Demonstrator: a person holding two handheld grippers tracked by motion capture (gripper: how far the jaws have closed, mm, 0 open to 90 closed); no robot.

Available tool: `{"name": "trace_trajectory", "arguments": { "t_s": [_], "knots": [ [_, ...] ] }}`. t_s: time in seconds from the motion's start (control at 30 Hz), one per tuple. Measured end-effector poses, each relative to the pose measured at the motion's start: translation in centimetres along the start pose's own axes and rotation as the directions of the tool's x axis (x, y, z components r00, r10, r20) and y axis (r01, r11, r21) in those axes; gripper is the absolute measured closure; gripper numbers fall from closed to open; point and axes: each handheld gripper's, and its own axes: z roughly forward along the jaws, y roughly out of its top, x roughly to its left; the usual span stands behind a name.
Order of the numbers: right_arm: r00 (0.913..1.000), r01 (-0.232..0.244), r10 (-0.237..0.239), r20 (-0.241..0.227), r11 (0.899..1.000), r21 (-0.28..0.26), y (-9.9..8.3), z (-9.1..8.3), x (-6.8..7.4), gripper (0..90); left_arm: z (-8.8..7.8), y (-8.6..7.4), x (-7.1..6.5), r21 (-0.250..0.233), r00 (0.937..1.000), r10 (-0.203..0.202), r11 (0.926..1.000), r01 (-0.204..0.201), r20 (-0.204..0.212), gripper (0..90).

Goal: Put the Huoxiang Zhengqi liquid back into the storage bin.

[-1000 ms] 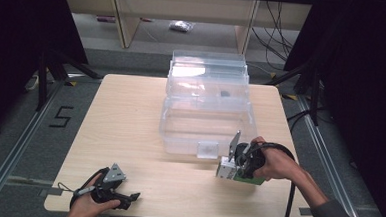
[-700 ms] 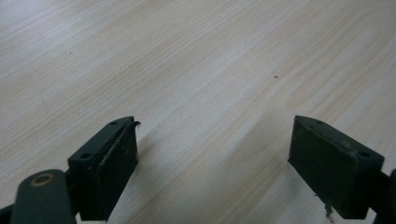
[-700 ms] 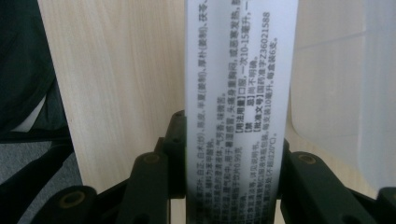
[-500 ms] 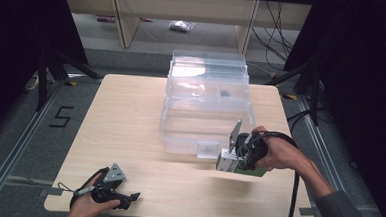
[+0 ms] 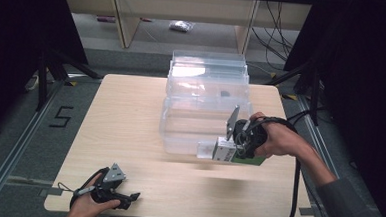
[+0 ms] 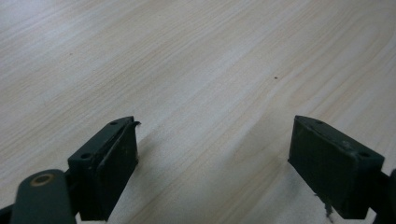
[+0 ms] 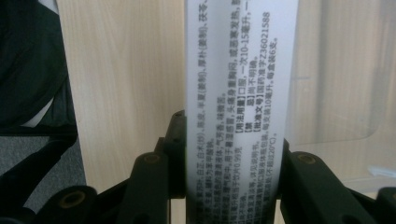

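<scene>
Box (image 7: pixel 240 93) looks light and thin; my right tongs (image 7: pixel 233 154) squeeze its sides. My left tongs (image 6: pixel 215 163) are wide apart, holding nothing.

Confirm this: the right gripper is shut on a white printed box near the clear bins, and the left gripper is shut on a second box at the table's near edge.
Not quite. The left gripper holds nothing: the left gripper view shows its jaws wide apart over bare table. The rest stands: the right gripper is shut on the white printed box near the clear bins.
</scene>
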Motion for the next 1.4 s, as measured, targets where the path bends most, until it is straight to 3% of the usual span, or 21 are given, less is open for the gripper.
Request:
{"name": "trace_trajectory", "arguments": {
  "t_s": [0.03,0.07,0.13,0.27,0.33,0.37,0.43,0.53,0.57,0.6,0.63,0.7,0.73,0.77,0.83,0.87,0.9,1.4],
  "knots": [
    [0.9985,-0.054,0.054,-0.007,0.998,0.015,0.1,-0.4,0.2,64.8,0.0,0.0,0.0,0.000,1.0000,0.001,1.0000,-0.001,-0.001,15.0],
    [0.9985,-0.054,0.054,-0.007,0.998,0.015,0.1,-0.4,0.2,64.8,0.0,0.0,0.0,0.000,1.0000,0.001,1.0000,-0.001,-0.001,15.0],
    [1.0000,-0.008,0.008,0.003,1.000,-0.010,0.2,-1.0,-0.4,64.8,0.0,0.0,0.0,-0.001,1.0000,0.000,1.0000,0.000,-0.002,15.0],
    [0.9997,-0.025,0.025,-0.002,1.000,-0.005,0.5,-1.8,-0.6,64.8,0.0,0.0,0.0,0.000,1.0000,0.001,1.0000,-0.001,-0.002,15.0],
    [1.0000,0.001,-0.001,0.004,1.000,-0.008,0.7,-2.2,-1.0,64.8,0.0,0.0,0.0,-0.002,1.0000,0.000,1.0000,0.000,-0.002,15.1],
    [0.9996,-0.029,0.029,0.006,1.000,-0.005,0.8,-2.4,-0.9,64.8,0.0,0.0,0.0,-0.002,1.0000,0.000,1.0000,0.000,-0.003,15.0],
    [0.9998,0.011,-0.011,0.016,1.000,-0.013,0.9,-2.6,-1.4,64.9,-0.1,0.0,0.0,-0.003,1.0000,-0.001,1.0000,0.001,-0.002,15.1],
    [0.9998,-0.018,0.018,0.013,1.000,-0.010,1.1,-3.0,-1.6,64.9,-0.1,0.0,0.0,-0.002,1.0000,0.001,1.0000,-0.001,0.001,15.0],
    [0.9998,0.002,-0.002,0.018,1.000,-0.014,1.2,-3.2,-1.9,64.9,0.0,0.0,0.0,-0.003,1.0000,0.000,1.0000,0.000,-0.002,15.0],
    [0.9997,-0.015,0.015,0.018,1.000,-0.012,1.2,-3.3,-2.0,64.9,-0.1,0.0,0.0,-0.002,1.0000,0.001,1.0000,-0.001,-0.002,15.0],
    [0.9995,0.018,-0.018,0.026,1.000,-0.018,1.3,-3.4,-2.4,64.9,-0.1,0.0,0.0,-0.002,1.0000,0.001,1.0000,-0.001,-0.002,15.0],
    [0.9995,-0.006,0.006,0.031,1.000,-0.013,1.5,-3.7,-2.6,64.9,-0.1,0.0,0.1,0.002,1.0000,0.008,1.0000,-0.008,0.005,15.0],
    [0.9992,0.021,-0.020,0.034,1.000,-0.019,1.5,-3.7,-3.1,64.9,-0.1,0.0,0.0,-0.003,1.0000,0.000,1.0000,0.000,-0.002,15.0],
    [0.9993,0.008,-0.007,0.037,1.000,-0.014,1.6,-3.8,-3.2,64.9,-0.1,0.0,0.0,-0.002,1.0000,0.001,1.0000,-0.001,-0.003,15.0],
    [0.9991,-0.003,0.003,0.043,1.000,-0.003,1.8,-3.8,-3.6,64.9,-0.1,0.0,0.0,0.000,1.0000,0.004,1.0000,-0.004,0.006,15.0],
    [0.9980,0.045,-0.045,0.044,0.999,-0.010,1.8,-3.6,-4.2,64.9,-0.1,0.0,0.0,-0.005,1.0000,-0.001,1.0000,0.001,-0.003,15.0],
    [0.9990,0.002,-0.002,0.044,1.000,0.005,1.9,-3.7,-4.2,64.9,-0.1,0.0,0.0,-0.005,1.0000,-0.002,1.0000,0.002,-0.004,15.0],
    [0.9991,0.019,-0.020,0.037,0.999,0.027,2.6,-1.7,-7.9,64.8,-0.1,0.0,0.0,-0.006,1.0000,-0.003,1.0000,0.003,-0.002,15.0]
  ]
}}
